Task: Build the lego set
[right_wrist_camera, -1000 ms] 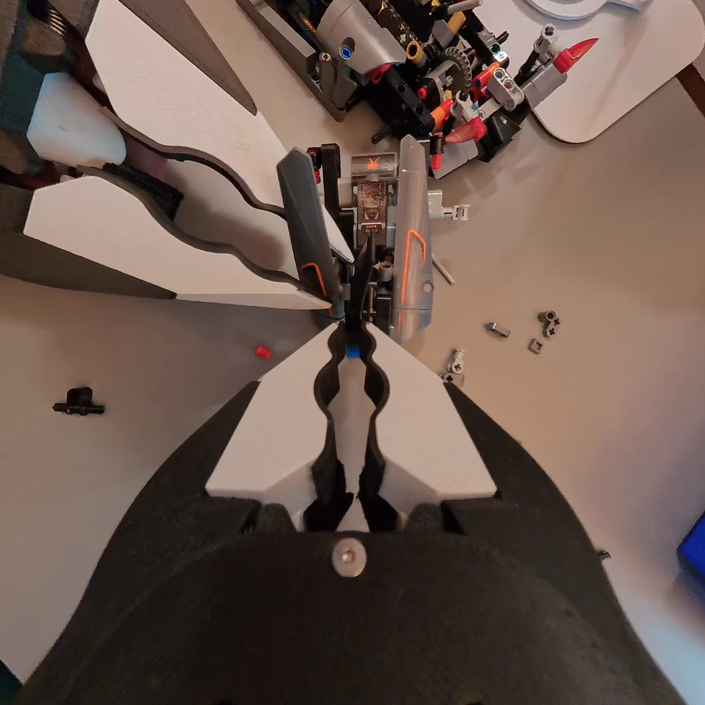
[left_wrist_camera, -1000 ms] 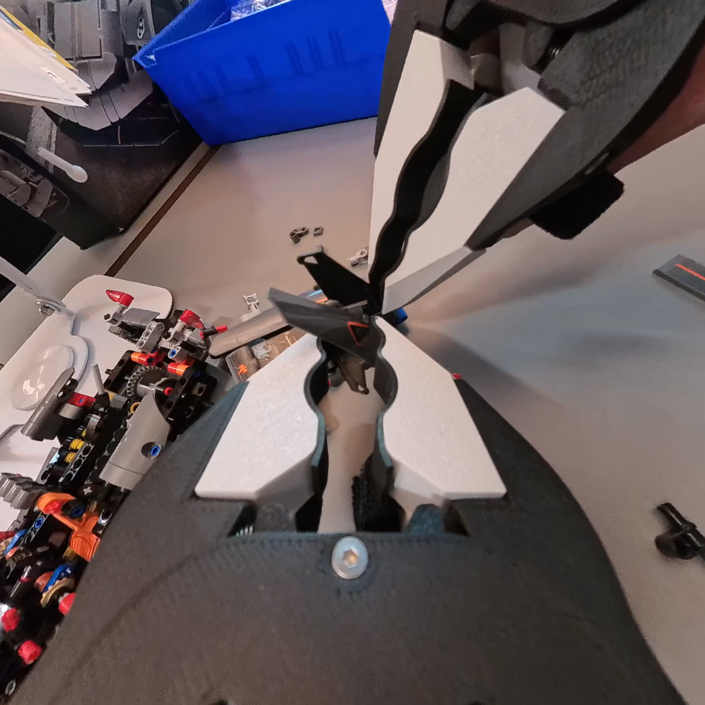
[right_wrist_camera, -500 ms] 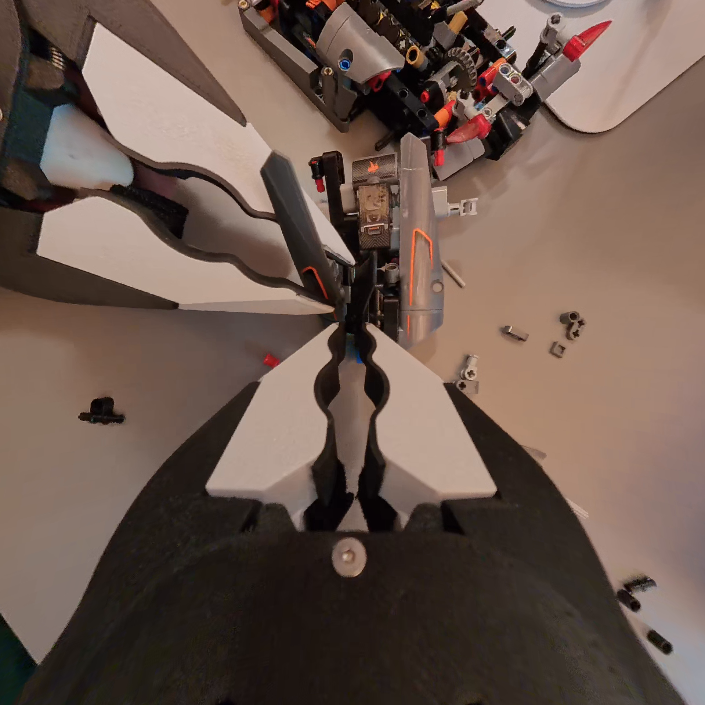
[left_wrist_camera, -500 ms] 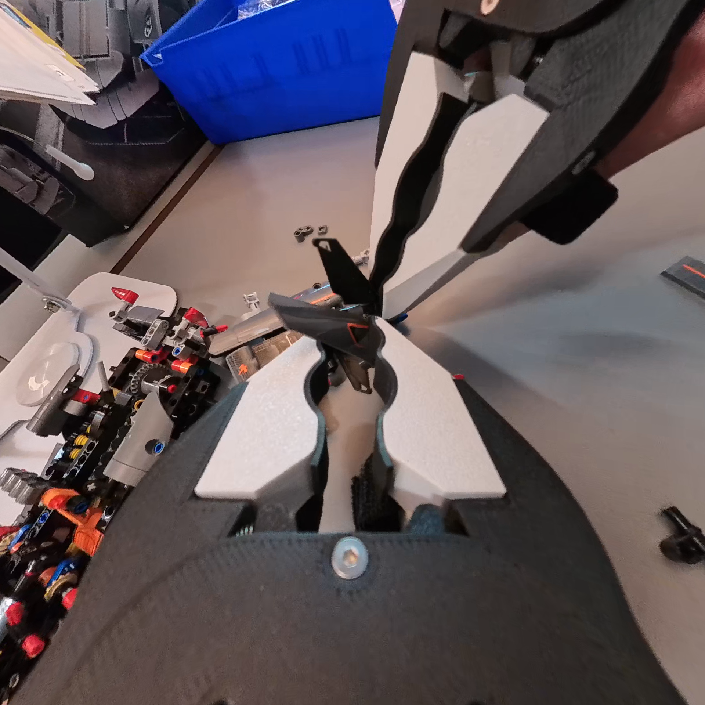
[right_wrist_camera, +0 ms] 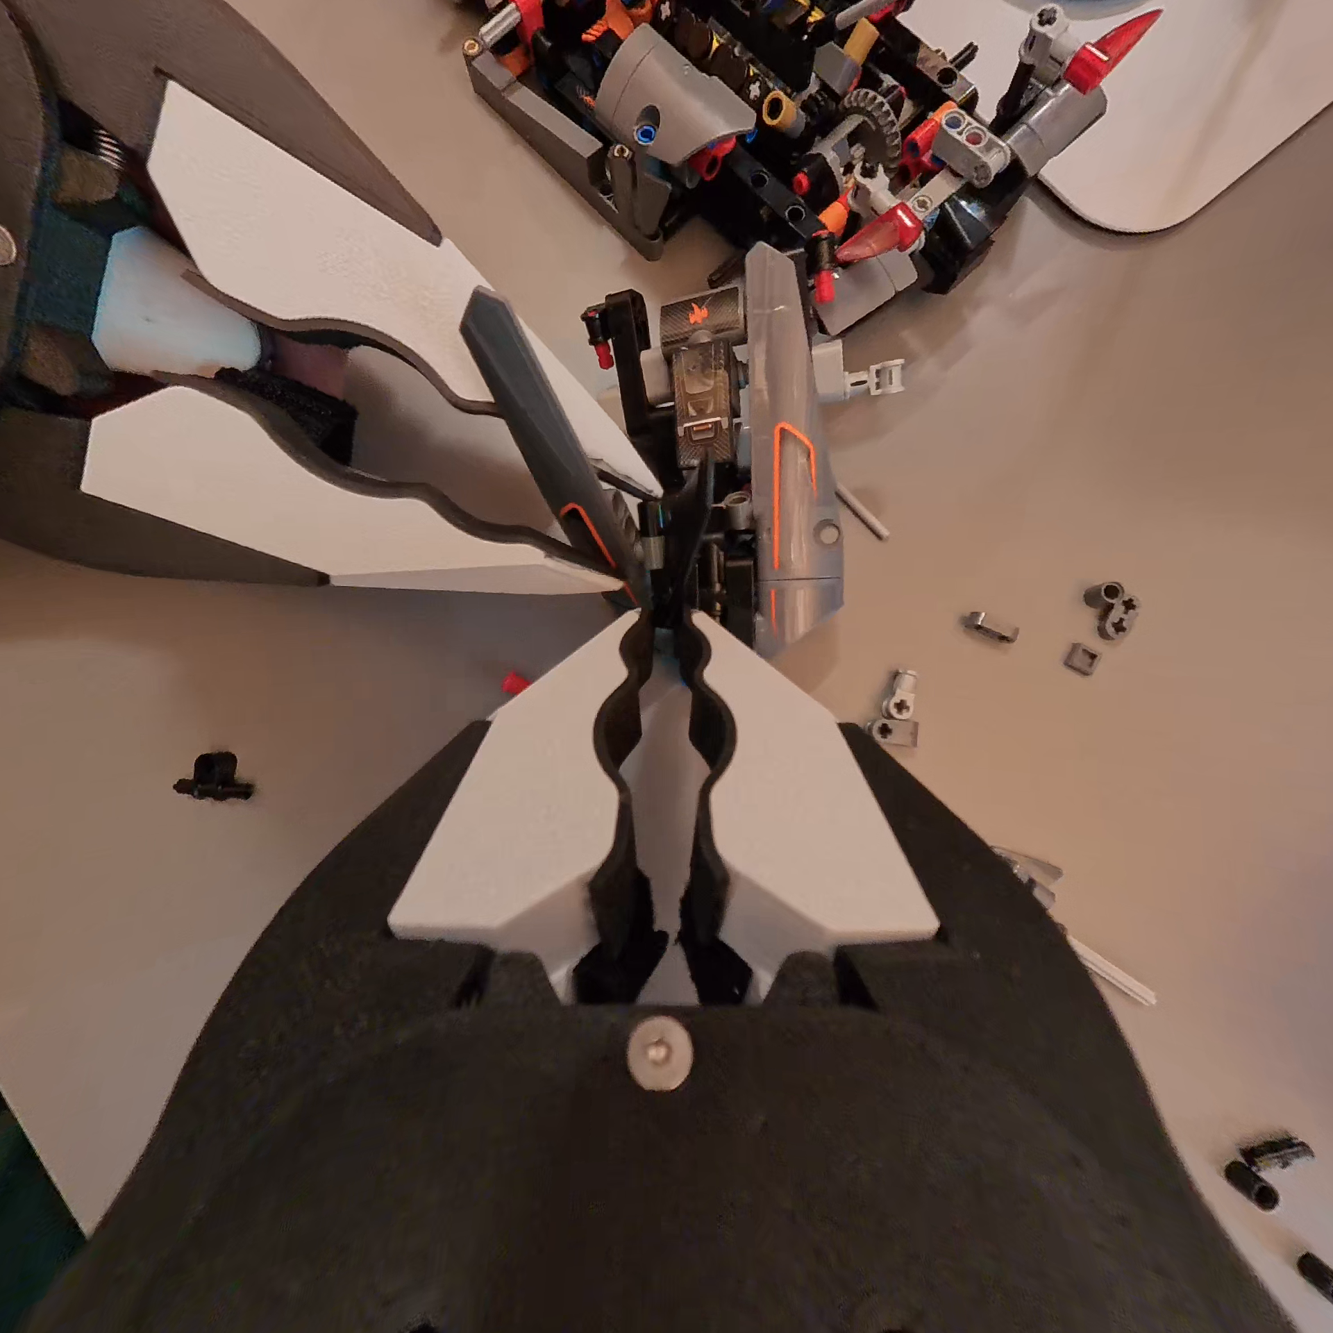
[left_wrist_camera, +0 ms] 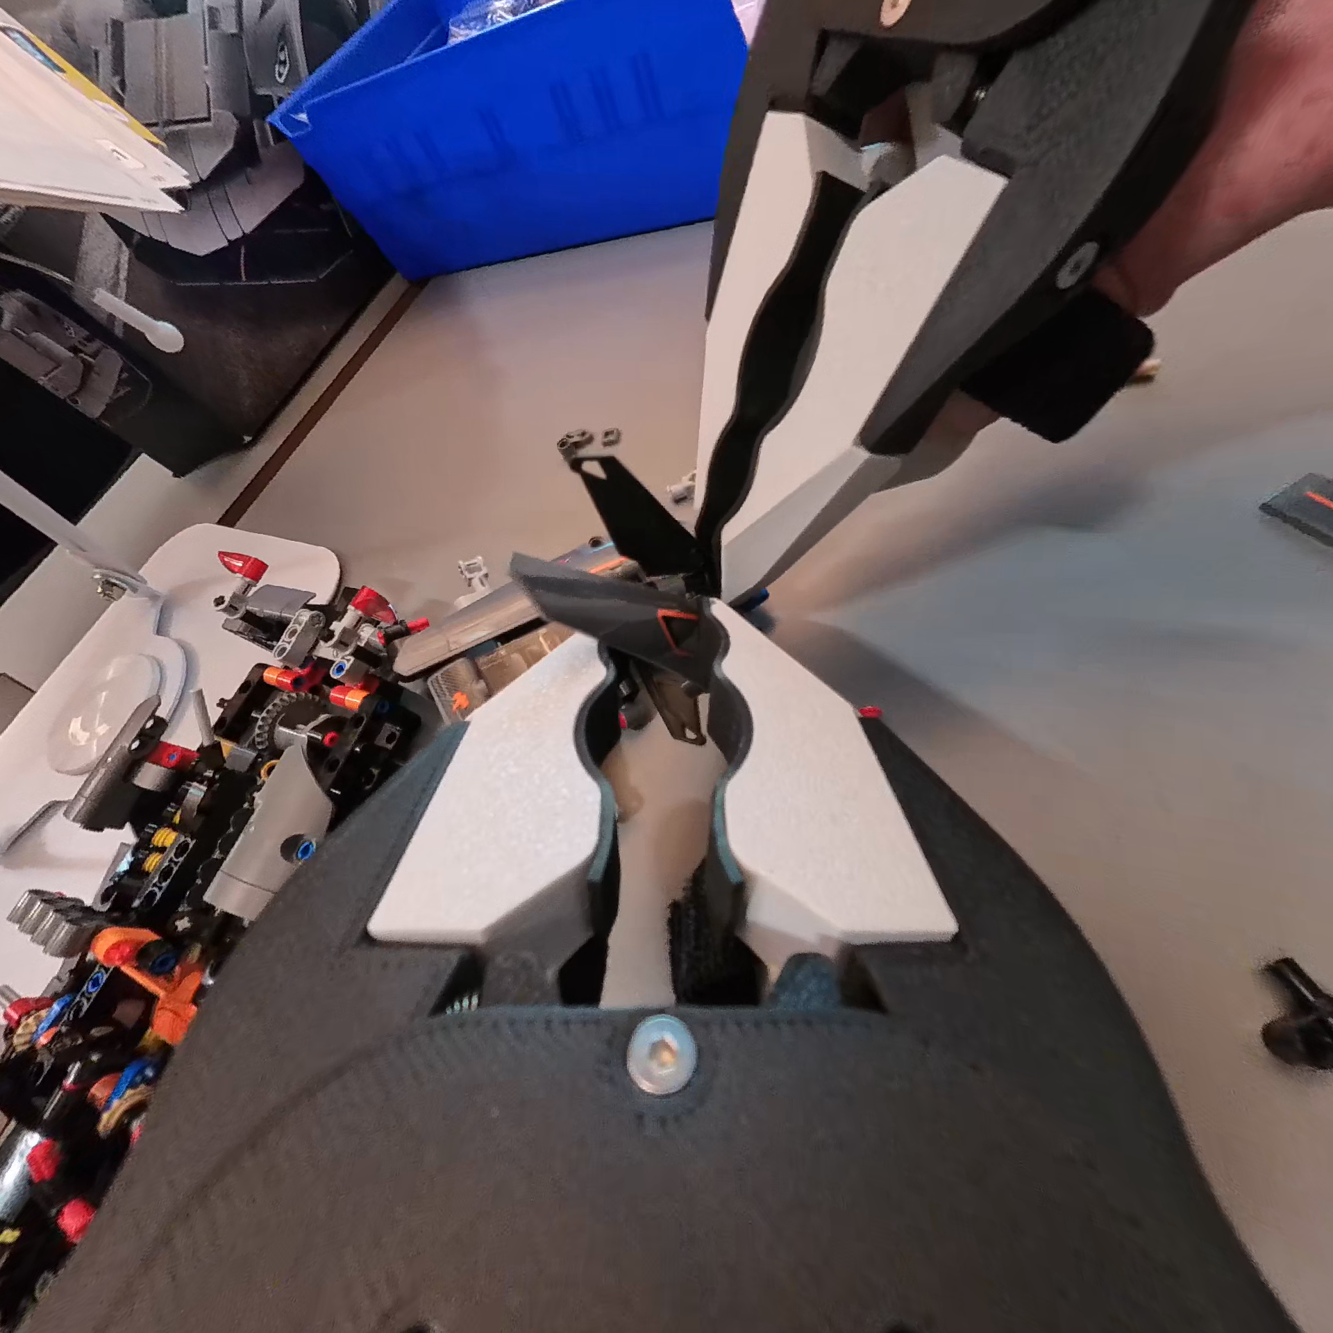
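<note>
Grey table [left_wrist_camera: 1010,721], blue bin [left_wrist_camera: 519,130] at back. Big lego chassis [right_wrist_camera: 793,122] lies beside the small sub-assembly [right_wrist_camera: 721,433]. Left gripper [left_wrist_camera: 660,642] clamped on dark grey panel [left_wrist_camera: 620,606]. Right gripper [right_wrist_camera: 667,620] pinches thin black fin [left_wrist_camera: 635,512]; both tips nearly touching above the sub-assembly.
</note>
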`<state>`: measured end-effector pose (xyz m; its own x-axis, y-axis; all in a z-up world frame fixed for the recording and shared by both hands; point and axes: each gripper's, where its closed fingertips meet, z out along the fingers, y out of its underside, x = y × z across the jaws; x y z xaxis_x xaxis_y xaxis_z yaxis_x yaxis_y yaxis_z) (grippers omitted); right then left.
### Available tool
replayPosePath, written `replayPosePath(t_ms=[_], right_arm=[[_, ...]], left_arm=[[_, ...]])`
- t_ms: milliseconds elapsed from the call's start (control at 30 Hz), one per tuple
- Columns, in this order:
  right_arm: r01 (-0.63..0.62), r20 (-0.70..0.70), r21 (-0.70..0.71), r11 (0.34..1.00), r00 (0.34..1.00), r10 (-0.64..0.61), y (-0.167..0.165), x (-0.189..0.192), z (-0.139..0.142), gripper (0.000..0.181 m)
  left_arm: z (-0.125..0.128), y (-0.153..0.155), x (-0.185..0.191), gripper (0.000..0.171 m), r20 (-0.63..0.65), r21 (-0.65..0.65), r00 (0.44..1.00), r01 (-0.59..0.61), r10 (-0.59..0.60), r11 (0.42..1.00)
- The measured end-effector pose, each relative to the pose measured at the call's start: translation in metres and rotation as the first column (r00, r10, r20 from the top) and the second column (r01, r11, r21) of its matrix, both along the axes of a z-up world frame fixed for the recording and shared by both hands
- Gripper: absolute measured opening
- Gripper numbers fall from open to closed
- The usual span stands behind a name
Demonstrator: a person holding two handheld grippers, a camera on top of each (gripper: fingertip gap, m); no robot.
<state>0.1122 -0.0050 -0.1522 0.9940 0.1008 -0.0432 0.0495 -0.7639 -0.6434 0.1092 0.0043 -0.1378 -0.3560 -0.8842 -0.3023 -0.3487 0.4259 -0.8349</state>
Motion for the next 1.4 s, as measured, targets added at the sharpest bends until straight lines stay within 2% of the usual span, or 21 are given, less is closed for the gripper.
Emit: replayPosePath(t_ms=[133,333,433,567,700,767,833,967,1033,1267,1400], right_arm=[[-0.01,0.006,-0.002,1.0,1.0,0.01,-0.003,0.001,-0.002,0.004],[-0.029,-0.019,0.034,0.999,0.999,0.029,-0.013,0.002,0.003,0.005],[-0.098,0.004,0.116,0.988,0.995,0.098,-0.017,-0.002,0.017,0.005],[-0.181,0.084,0.154,0.971,0.982,0.169,-0.02,-0.013,0.023,0.005],[-0.297,0.175,0.14,0.945,0.946,0.272,-0.02,-0.024,0.02,0.005],[-0.346,0.21,0.175,0.922,0.928,0.308,-0.017,-0.029,0.025,0.005],[-0.369,0.267,0.17,0.914,0.91,0.318,-0.016,-0.027,0.028,0.004],[-0.39,0.347,0.154,0.908,0.881,0.32,-0.016,-0.025,0.029,0.004],[-0.402,0.367,0.16,0.902,0.872,0.323,-0.017,-0.025,0.029,0.004],[-0.448,0.442,0.228,0.864,0.839,0.318,-0.023,-0.026,0.044,0.004],[-0.436,0.449,0.23,0.87,0.84,0.303,-0.026,-0.022,0.044,0.004]], left_arm=[[0.001,0.0,0.0,0.022,0.002,-0.003,1.0,0.006,-0.006,1.0],[0.015,0.001,-0.007,0.043,0.022,-0.039,0.999,0.039,-0.038,0.998],[0.035,0.002,-0.013,0.045,0.062,-0.089,0.996,0.065,-0.06,0.994],[0.062,-0.004,-0.02,0.034,0.106,-0.033,0.992,0.079,-0.075,0.996],[0.076,-0.021,-0.017,0.03,0.083,0.019,0.986,0.142,-0.143,0.99],[0.073,-0.029,-0.016,0.024,0.022,0.027,0.982,0.188,-0.189,0.982],[0.066,-0.028,-0.017,0.018,-0.027,0.088,0.979,0.204,-0.202,0.975],[0.064,-0.037,-0.023,0.001,-0.058,0.043,0.964,0.264,-0.261,0.964],[0.062,-0.04,-0.026,0.0,-0.081,0.05,0.958,0.278,-0.274,0.959],[0.073,-0.05,-0.032,0.0,-0.057,0.207,0.931,0.365,-0.362,0.908],[0.071,-0.049,-0.034,0.0,-0.089,0.226,0.922,0.387,-0.377,0.894]])
